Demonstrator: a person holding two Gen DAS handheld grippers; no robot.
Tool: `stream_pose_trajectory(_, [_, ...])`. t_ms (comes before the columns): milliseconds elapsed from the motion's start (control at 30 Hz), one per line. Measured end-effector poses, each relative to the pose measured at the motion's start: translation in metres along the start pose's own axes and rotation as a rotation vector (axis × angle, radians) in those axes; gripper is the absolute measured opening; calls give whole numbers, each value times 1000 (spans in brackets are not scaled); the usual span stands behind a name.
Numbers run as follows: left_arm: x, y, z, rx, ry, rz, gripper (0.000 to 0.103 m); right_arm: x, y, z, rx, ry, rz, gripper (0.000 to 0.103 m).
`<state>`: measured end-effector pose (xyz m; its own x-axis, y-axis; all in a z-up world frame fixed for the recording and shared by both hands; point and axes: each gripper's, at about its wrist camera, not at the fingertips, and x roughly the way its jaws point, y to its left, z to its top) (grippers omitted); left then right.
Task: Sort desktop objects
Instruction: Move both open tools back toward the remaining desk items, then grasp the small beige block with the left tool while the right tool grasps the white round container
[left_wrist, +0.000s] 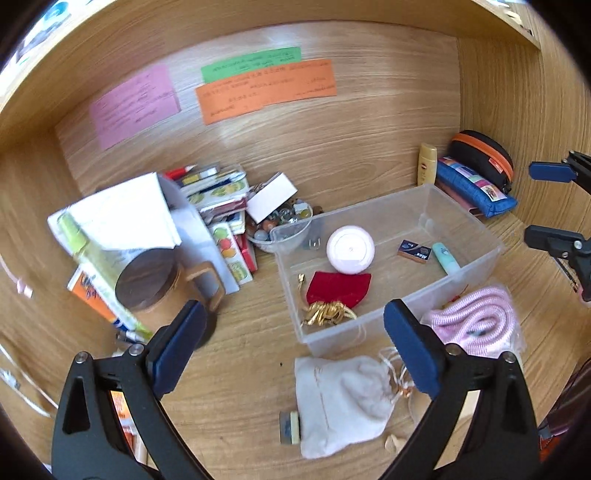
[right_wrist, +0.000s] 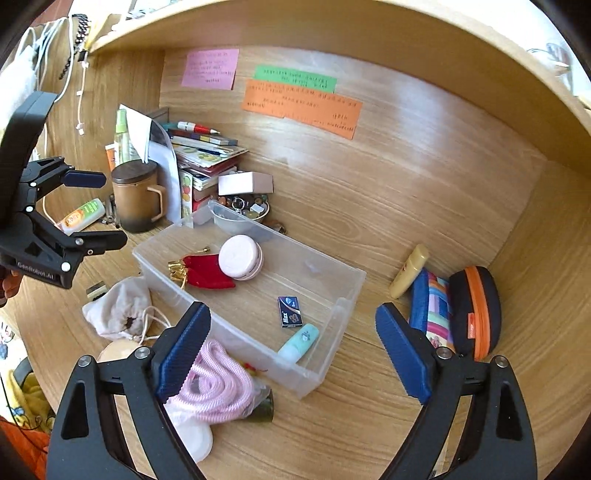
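A clear plastic bin (left_wrist: 476, 236) (right_wrist: 343, 291) sits mid-desk. It holds a round pink case (left_wrist: 350, 249) (right_wrist: 240, 257), a red pouch with gold cord (left_wrist: 338, 291) (right_wrist: 208, 273), a small dark blue box (left_wrist: 414, 253) (right_wrist: 289, 311) and a mint tube (left_wrist: 446, 257) (right_wrist: 298, 343). In front lie a white drawstring bag (left_wrist: 341, 402) (right_wrist: 118, 308) and a pink rope (left_wrist: 476, 319) (right_wrist: 218, 384). My left gripper (left_wrist: 295, 350) (right_wrist: 94, 208) hovers open over the desk before the bin, empty. My right gripper (right_wrist: 293, 350) (left_wrist: 543, 203) is open and empty near the bin's right end.
A brown lidded mug (left_wrist: 155, 291) (right_wrist: 135, 195), a pile of books and papers (left_wrist: 221, 206) (right_wrist: 207, 155) and a bowl of beads (left_wrist: 284, 225) (right_wrist: 243, 212) crowd the back left. A yellow bottle (right_wrist: 410, 271), a blue pencil case (right_wrist: 430, 314) and a black-orange case (right_wrist: 476, 312) stand right.
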<state>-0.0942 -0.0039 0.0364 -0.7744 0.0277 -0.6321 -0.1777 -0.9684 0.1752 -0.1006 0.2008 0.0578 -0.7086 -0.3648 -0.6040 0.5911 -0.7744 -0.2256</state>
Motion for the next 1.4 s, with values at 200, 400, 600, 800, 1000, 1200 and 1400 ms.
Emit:
stream_pose_trajectory(200, [0, 12, -25, -48, 32, 15, 98, -4, 5, -18, 13, 4, 1, 91])
stream_pose_trajectory(400, [21, 34, -62, -118, 142, 36, 98, 0, 8, -41, 32, 32, -7, 91])
stream_pose_trajectory(600, [37, 41, -92, -154, 208, 38, 98, 3, 11, -67, 100, 67, 12, 91])
stream_pose_trajectory(800, [47, 33, -103, -154, 218, 26, 92, 10, 22, -92, 148, 130, 90, 91])
stream_pose_trajectory(1000, [54, 36, -110, -177, 249, 2, 68, 6, 42, -107, 112, 149, 125, 91])
stream_pose_trajectory(1200, [52, 41, -111, -192, 250, -12, 50, 9, 55, -112, 94, 164, 169, 91])
stream_pose_trajectory(1400, [55, 45, -112, -206, 249, -29, 40, 20, 62, -117, 84, 198, 191, 91])
